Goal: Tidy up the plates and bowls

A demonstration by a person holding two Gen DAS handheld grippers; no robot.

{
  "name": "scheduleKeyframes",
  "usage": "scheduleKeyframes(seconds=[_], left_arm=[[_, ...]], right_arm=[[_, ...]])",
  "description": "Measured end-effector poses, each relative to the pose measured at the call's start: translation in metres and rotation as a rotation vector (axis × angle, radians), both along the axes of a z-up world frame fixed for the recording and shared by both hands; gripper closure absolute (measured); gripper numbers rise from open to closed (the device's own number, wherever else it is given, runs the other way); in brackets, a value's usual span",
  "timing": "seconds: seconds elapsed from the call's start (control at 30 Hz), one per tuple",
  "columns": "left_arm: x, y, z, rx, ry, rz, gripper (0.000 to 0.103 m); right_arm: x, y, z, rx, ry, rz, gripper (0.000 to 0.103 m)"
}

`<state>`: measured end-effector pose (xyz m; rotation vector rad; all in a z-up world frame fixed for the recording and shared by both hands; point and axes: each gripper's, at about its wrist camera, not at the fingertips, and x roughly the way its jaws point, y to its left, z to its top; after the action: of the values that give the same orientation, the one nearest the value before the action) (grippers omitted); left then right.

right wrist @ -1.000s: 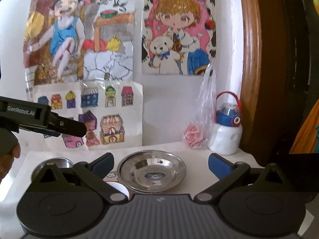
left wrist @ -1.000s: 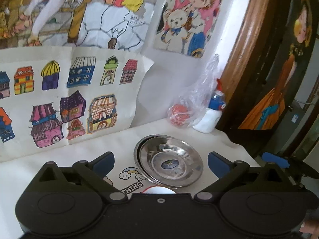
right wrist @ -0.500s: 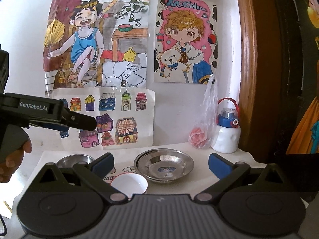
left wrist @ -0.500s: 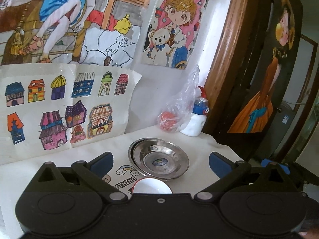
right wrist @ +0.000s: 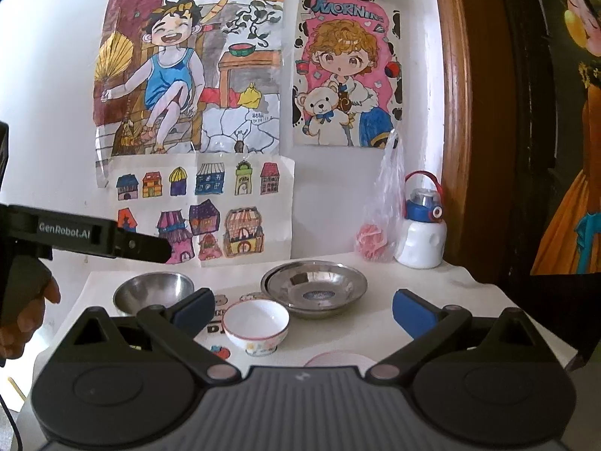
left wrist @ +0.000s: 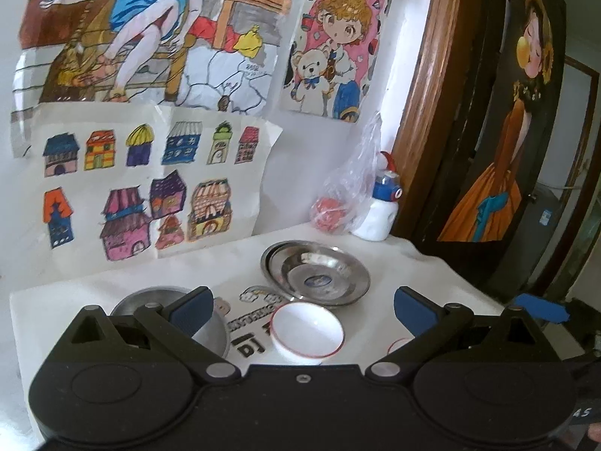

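- The left hand-held gripper (left wrist: 300, 302) hangs above the table (left wrist: 432, 274) with its blue-padded fingers spread wide, holding nothing.
- The right hand-held gripper (right wrist: 302, 310) is likewise spread, nothing between its fingers.
- Between the fingers of both, the white bowl (right wrist: 256, 323) with a red rim stands upright on the table.
- The steel bowl (right wrist: 153, 293) sits to the white bowl's left, apart from it.
- The stacked steel plates (right wrist: 314, 287) lie just behind and to the right of the white bowl.
- A pink-rimmed plate (right wrist: 340, 359) shows partly at the near edge, mostly hidden by the right gripper's body.
- At the back by the wall stand a white bottle (right wrist: 422, 233) and a plastic bag (right wrist: 379, 225).
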<state>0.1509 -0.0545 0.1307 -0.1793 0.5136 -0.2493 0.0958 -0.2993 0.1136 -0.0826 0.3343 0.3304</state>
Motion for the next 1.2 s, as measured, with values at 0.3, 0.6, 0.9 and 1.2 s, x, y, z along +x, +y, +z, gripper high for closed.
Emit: scheduleKeyframes(seconds=[0.3,0.6,0.9,1.2], left_arm=[[-0.025,0.0,-0.03,0.054,0.008,0.023,0.001],[-0.033,0.012,-0.05,0.088,0.053,0.039,0.001],[-0.033,0.06,-0.072,0.105,0.122,0.142,0.001],[-0.022,0.119,-0.082,0.069,0.15,0.319,0.001]], right_arm=[[-0.013,0.006,-0.02,-0.003,0.039,0.002,0.0],[-0.005,0.026,-0.035,-0.006,0.092,0.044,0.0],[0.017,0.073,-0.049,0.018,0.158,0.121,0.0],[0.048,0.128,-0.061,0.075,0.251,0.153,0.0]])
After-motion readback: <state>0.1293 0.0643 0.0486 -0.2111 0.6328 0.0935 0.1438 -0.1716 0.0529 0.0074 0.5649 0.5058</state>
